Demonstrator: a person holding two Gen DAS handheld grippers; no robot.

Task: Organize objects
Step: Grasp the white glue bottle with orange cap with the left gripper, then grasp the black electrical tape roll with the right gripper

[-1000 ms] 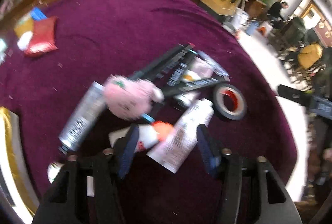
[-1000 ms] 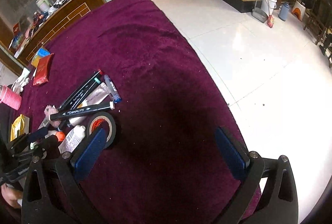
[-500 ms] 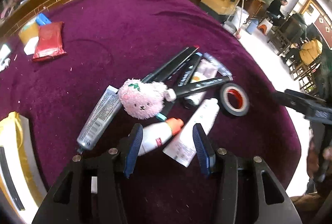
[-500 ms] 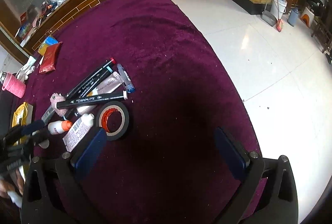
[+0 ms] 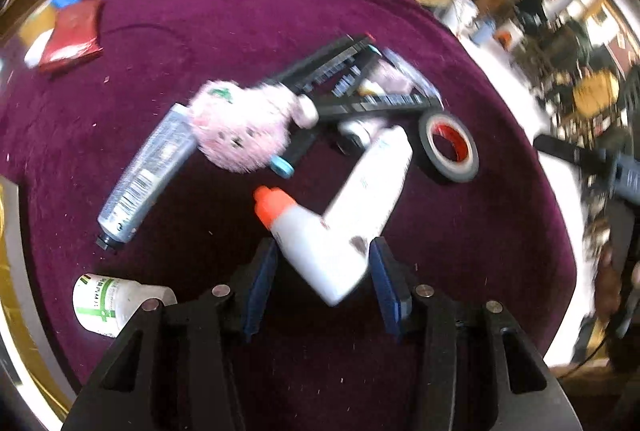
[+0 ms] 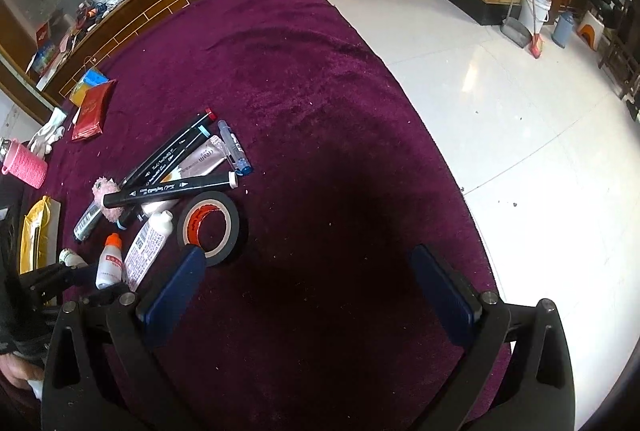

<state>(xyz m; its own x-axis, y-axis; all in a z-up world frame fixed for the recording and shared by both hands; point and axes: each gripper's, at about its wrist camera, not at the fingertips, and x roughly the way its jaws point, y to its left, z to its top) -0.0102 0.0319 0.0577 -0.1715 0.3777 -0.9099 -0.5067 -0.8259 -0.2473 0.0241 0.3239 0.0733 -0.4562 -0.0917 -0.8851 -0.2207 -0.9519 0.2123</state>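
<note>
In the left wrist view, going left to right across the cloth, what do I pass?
Red packet → grey tube → pink plush toy → orange-capped white bottle → black tape roll.

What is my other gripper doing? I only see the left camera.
Observer: The right gripper is wide open and holds nothing, over bare cloth beside the tape.
Operator: Is anything pink besides the fluffy toy?
Observer: Yes, a bottle in a pink knit sleeve stands at the table's far left edge.
</note>
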